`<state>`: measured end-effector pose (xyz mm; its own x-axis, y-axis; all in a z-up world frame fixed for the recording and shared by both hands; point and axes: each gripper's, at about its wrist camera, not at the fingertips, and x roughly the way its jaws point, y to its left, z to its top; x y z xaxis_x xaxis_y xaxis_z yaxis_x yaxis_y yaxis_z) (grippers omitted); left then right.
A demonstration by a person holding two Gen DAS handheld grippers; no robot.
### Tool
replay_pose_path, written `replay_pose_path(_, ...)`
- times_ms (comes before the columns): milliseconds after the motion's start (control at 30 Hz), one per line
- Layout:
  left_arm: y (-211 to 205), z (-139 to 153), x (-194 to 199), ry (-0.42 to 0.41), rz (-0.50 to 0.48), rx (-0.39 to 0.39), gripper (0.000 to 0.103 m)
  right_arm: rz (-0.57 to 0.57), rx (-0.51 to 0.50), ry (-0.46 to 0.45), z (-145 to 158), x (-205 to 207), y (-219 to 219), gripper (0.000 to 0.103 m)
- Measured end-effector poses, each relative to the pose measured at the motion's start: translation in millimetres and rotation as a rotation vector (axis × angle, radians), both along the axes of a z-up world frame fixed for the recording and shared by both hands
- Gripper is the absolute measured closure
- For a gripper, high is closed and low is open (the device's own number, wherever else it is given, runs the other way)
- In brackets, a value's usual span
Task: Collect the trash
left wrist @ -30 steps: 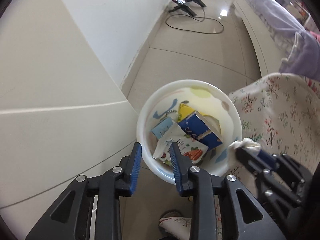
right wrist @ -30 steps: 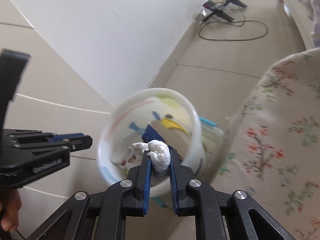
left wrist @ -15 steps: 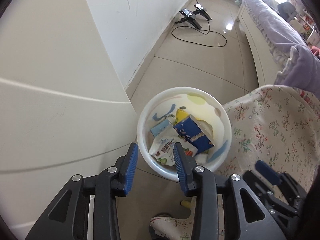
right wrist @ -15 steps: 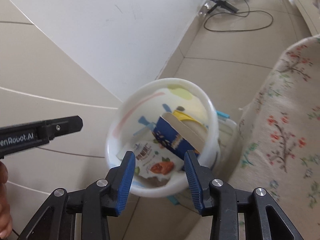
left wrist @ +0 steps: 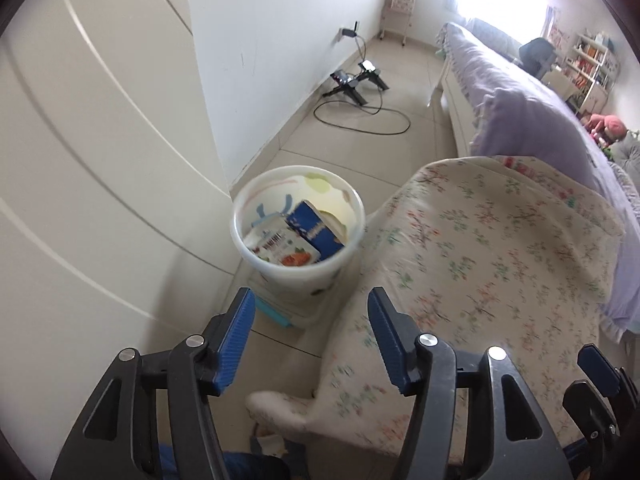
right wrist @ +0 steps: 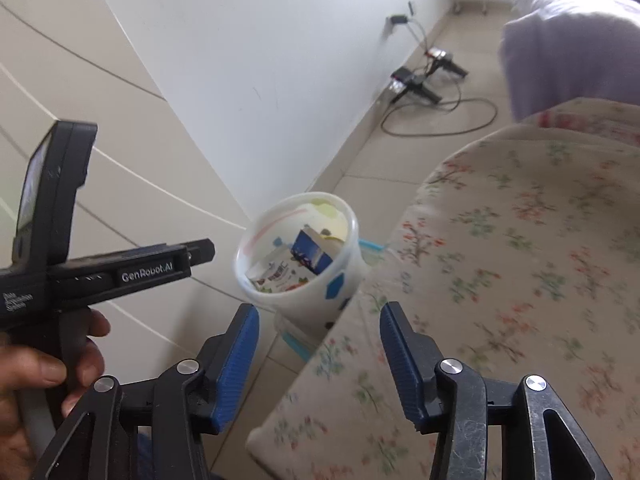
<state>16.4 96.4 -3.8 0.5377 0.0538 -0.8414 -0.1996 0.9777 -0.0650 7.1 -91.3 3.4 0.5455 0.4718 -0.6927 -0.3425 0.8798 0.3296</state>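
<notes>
— Both grippers had just been opening, nothing between their jaws; the right gripper (right wrist: pixel 318 346) had let its white wad go.
— And the trash?
— Cartons lay in the bin (left wrist: pixel 298 227) beside the bed; the left gripper (left wrist: pixel 310 338) was empty too; both had pulled back.

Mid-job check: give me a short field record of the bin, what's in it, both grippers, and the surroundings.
bin: white round plastic trash bin, upright on the beige tiled floor, beside the floral-print bedcover
contents: blue carton; white wrapper with a red picture
left gripper: jaws have just been opening, nothing between them
right gripper: jaws have just been opening, nothing between them
hand: grips the left gripper's handle
background: black cable looped on the floor
</notes>
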Motion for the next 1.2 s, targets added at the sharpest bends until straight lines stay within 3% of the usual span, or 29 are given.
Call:
replay_pose_path(133,-27.8,7.9,-49.6,-0.047,-0.006,0.048,0.03,-0.038,-0.033,-0.066,12.7,-47.8,-28.5,0.044)
replay_pose_path(300,-54.0,7.9,-99.0,-0.044,-0.007,0.072,0.022,-0.061,-0.081,-0.134,15.6,-96.1,-49.1,0.039)
replay_pose_path(433,-70.4,8.0,-123.1,-0.047,-0.019,0.12,0.022,-0.117,-0.093,-0.169,18.0,-120.2,-60.0,0.026)
replay_pose_path(500,-75.9,8.3,-129.9,-0.049,-0.023,0.13,0.022,-0.148,-0.108,-0.193,16.8,-129.6,-63.5,0.014)
replay_pose_path(700,-88.2,8.1,-139.1,-0.064,-0.029,0.187,0.022,-0.208,-0.128,-0.237,13.9,-141.4,-71.3,0.005)
replay_pose_path(1200,-92.0,0.9,-135.5,-0.06,-0.039,0.206,0.021,-0.194,-0.133,-0.232,-10.1,-138.9,-75.8,0.004)
